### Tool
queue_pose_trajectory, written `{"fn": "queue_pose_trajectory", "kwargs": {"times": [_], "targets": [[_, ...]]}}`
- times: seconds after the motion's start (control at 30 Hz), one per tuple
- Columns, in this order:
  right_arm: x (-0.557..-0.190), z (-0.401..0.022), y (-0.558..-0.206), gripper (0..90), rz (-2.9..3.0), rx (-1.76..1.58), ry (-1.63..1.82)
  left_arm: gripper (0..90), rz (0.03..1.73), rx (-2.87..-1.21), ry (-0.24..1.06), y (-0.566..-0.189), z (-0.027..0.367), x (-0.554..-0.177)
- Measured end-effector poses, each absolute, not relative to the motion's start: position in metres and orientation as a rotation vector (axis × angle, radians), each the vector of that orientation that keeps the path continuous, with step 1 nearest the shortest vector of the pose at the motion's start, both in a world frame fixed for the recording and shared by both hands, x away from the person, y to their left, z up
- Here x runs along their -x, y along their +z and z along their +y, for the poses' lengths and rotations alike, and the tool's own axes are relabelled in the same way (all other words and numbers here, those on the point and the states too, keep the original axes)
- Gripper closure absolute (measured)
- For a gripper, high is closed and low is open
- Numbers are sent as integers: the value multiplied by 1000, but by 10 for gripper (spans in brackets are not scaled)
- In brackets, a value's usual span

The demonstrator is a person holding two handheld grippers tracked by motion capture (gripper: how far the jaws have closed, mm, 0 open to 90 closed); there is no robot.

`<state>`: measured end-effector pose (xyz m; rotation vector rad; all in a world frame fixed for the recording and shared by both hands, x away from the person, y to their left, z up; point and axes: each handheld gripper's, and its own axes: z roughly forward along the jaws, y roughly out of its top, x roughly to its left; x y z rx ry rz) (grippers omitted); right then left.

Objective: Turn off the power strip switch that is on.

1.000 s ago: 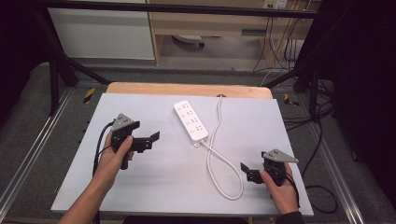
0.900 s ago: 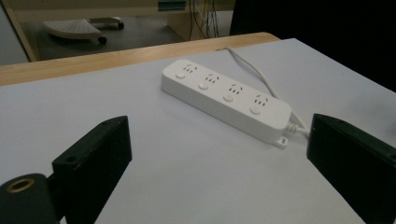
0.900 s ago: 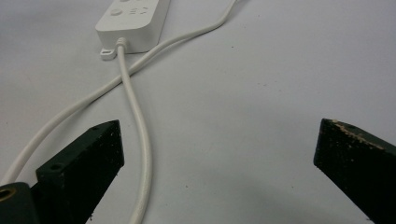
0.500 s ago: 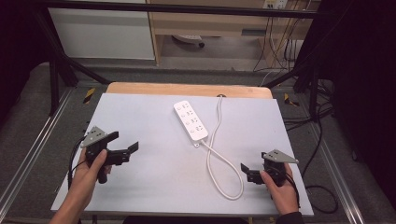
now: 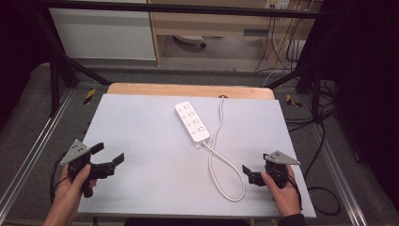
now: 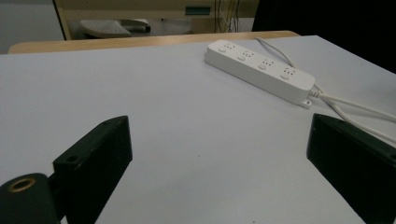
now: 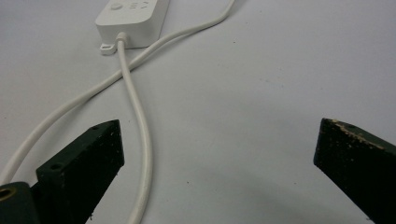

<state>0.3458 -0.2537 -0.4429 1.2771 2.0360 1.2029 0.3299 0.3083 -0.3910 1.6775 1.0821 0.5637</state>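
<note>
A white power strip [image 5: 192,121] lies at the middle back of the grey table top [image 5: 141,127], and its white cable [image 5: 225,162] crosses itself and loops toward the front right. My left gripper [image 5: 107,154] is held at the front left corner, open and empty, pointing right. In the left gripper view the jaws of the left gripper [image 6: 219,123] stand wide apart, with the power strip [image 6: 259,70] far ahead. My right gripper [image 5: 255,165] is open at the front right, just right of the cable loop. The right gripper [image 7: 219,127] faces the cable [image 7: 135,112] and the power strip [image 7: 133,18].
A wooden edge [image 5: 188,89] runs along the table's back. Metal rails [image 5: 42,141] flank both sides. Beyond the table stand a cabinet [image 5: 103,33] and hanging cables [image 5: 282,37]. Dark cables [image 5: 324,141] lie on the floor at the right.
My left gripper has moved back and to the left, from mid-table to the front left corner. The right gripper, strip and cable have stayed in place.
</note>
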Motion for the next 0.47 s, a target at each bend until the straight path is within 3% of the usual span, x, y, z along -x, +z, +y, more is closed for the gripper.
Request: {"fn": "queue_pose_trajectory", "kwargs": {"times": [0.3,0.47], "targets": [[-350,-260,-447,28,1995,-1315,1147,70,1087,-1696,519,-414,312,-315],[-362,-261,-460,24,2010,-1403,994,82,1062,-1791,533,-427,303,-316]]}}
